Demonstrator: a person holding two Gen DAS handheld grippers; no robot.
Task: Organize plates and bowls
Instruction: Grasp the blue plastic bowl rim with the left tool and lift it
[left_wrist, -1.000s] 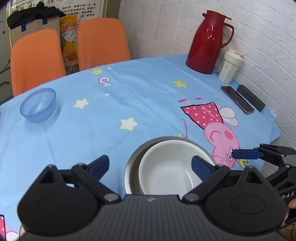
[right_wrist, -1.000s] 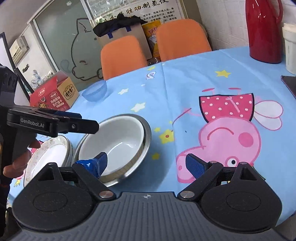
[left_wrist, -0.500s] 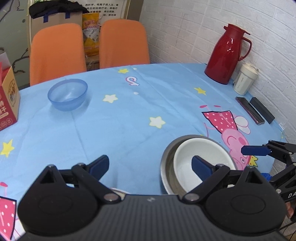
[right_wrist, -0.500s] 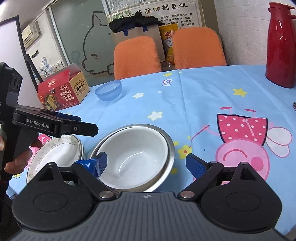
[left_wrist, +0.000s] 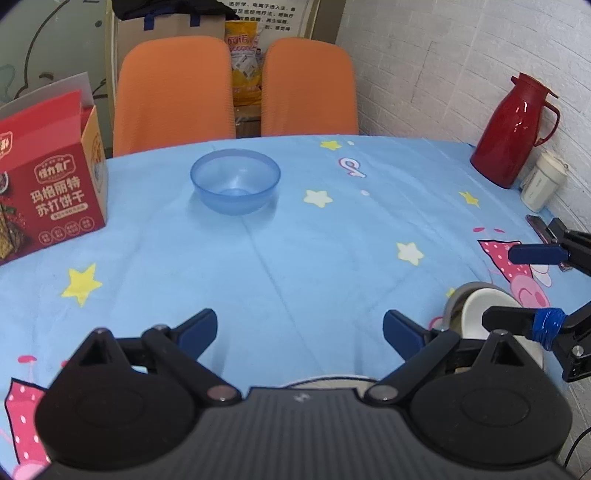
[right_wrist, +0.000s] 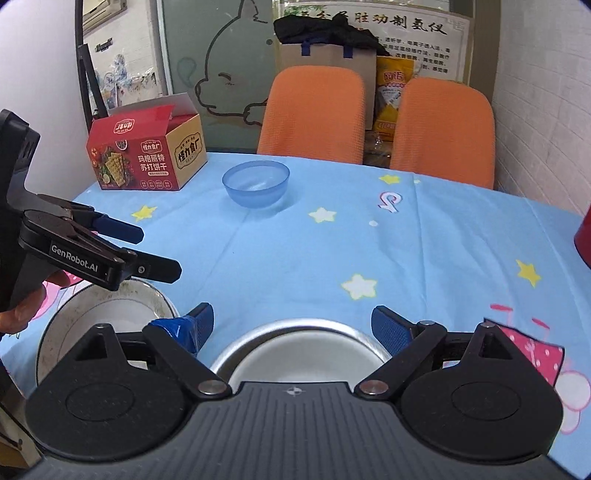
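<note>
A translucent blue bowl (left_wrist: 235, 181) (right_wrist: 256, 182) stands alone on the far side of the blue tablecloth. A white bowl nested in a metal bowl (right_wrist: 306, 347) (left_wrist: 476, 314) sits near the front edge, low under my right gripper (right_wrist: 293, 323), which is open and holds nothing. My left gripper (left_wrist: 300, 328) is open wide over bare cloth, well short of the blue bowl. A white plate (right_wrist: 103, 314) lies left of the nested bowls, beneath the left gripper (right_wrist: 147, 249). The right gripper (left_wrist: 524, 286) shows at the right edge of the left wrist view.
A red cracker box (left_wrist: 51, 184) (right_wrist: 144, 155) stands at the table's far left. A red thermos (left_wrist: 517, 129) and a white cup (left_wrist: 543, 184) stand by the brick wall at the right. Two orange chairs (left_wrist: 173, 92) (left_wrist: 308, 88) are behind the table.
Both views have swung left: the blue bowl has come toward the middle, the nested bowls have slid to the right edge and the bottom. Both grippers stayed open.
</note>
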